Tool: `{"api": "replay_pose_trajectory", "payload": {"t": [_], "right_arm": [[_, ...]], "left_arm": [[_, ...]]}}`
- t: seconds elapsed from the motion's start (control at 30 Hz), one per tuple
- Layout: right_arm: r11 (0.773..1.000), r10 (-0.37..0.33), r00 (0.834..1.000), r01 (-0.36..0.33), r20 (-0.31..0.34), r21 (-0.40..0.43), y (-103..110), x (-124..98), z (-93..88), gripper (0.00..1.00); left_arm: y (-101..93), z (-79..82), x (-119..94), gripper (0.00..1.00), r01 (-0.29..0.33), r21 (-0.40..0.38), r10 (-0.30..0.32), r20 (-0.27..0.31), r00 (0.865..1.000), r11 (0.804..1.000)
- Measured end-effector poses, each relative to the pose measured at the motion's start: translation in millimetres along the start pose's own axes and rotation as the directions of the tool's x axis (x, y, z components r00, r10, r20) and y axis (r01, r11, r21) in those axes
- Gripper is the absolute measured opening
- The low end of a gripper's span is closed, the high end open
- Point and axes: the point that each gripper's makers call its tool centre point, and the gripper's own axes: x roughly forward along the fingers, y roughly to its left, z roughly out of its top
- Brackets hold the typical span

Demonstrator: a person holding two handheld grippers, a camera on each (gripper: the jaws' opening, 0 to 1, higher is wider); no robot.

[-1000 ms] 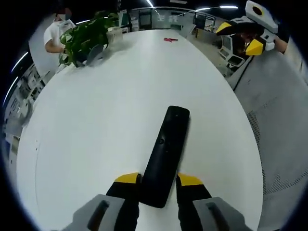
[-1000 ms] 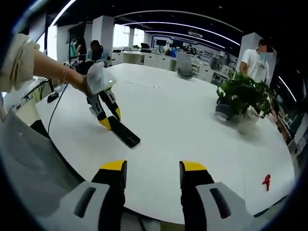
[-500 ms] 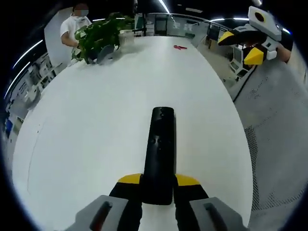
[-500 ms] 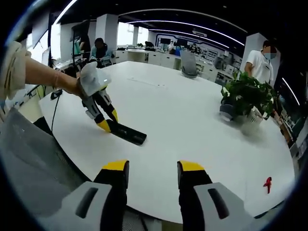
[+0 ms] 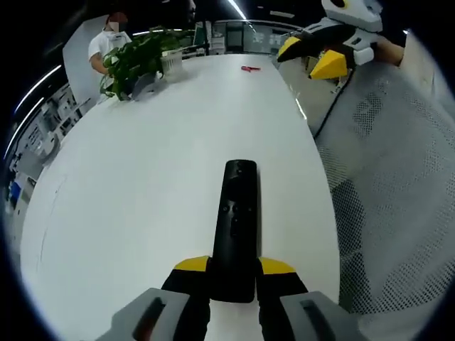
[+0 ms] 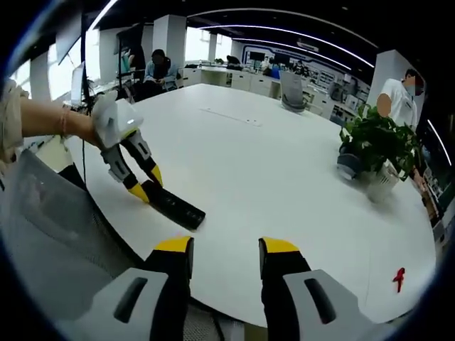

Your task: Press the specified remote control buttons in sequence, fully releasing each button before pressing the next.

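Observation:
A long black remote (image 5: 235, 226) lies on the white table (image 5: 142, 177), pointing away from me. My left gripper (image 5: 233, 268) is shut on its near end, yellow tips on either side. In the right gripper view the same remote (image 6: 175, 208) sits near the table's left edge with the left gripper (image 6: 148, 183) clamped on it, held by a person's hand. My right gripper (image 6: 224, 249) hangs open over the near table edge, nothing between its fingers. It also appears as the right gripper (image 5: 321, 55) at the upper right of the left gripper view, off the table.
A potted plant (image 6: 379, 145) stands at the right side, also seen as the plant (image 5: 136, 55) at the far left. A small red object (image 6: 399, 278) lies near the table edge. Grey mesh clothing (image 5: 387, 185) lies beside the table. People stand and sit in the background.
The remote swung straight in line with the left jaws a second ago and has held still since. The right gripper drifted left and nearer the table in the left gripper view.

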Motion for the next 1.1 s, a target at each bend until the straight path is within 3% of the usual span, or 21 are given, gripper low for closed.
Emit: {"api": "replay_pose_trajectory", "payload": {"t": [0.43,0.73,0.83,0.93,1.07,1.1], "right_arm": [[0.999,0.035,0.999,-0.036,-0.014,-0.036,8,1,-2.4,0.35],[0.992,0.088,0.993,-0.095,-0.075,-0.086,22,5,-12.2,0.32],[0.978,0.175,0.977,-0.187,-0.123,-0.089,40,5,-16.5,0.3],[0.946,0.245,0.951,-0.277,-0.191,-0.167,56,11,-21.0,0.24],[0.88,0.337,0.906,-0.4,-0.256,-0.258,77,33,-22.8,0.11],[0.86,0.343,0.887,-0.428,-0.308,-0.277,77,38,-27.8,0.08]], "left_arm": [[-41.4,-11.9,-3,0.24,0.025,0.004,-0.025,0.001,1.0,1.0],[-45.0,-13.1,-1,0.24,0.013,0.052,-0.012,-0.008,1.0,0.999],[-44.8,-13.3,-2,0.24,0.011,0.061,-0.011,-0.004,1.0,0.998],[-44.2,-14.2,-2,0.24,0.014,0.052,-0.015,0.025,1.0,0.999],[-44.3,-13.5,-1,0.24,0.018,0.067,-0.019,0.025,1.0,0.998],[-44.3,-13.7,-1,0.24,0.019,0.069,-0.02,0.023,1.0,0.997]]}}
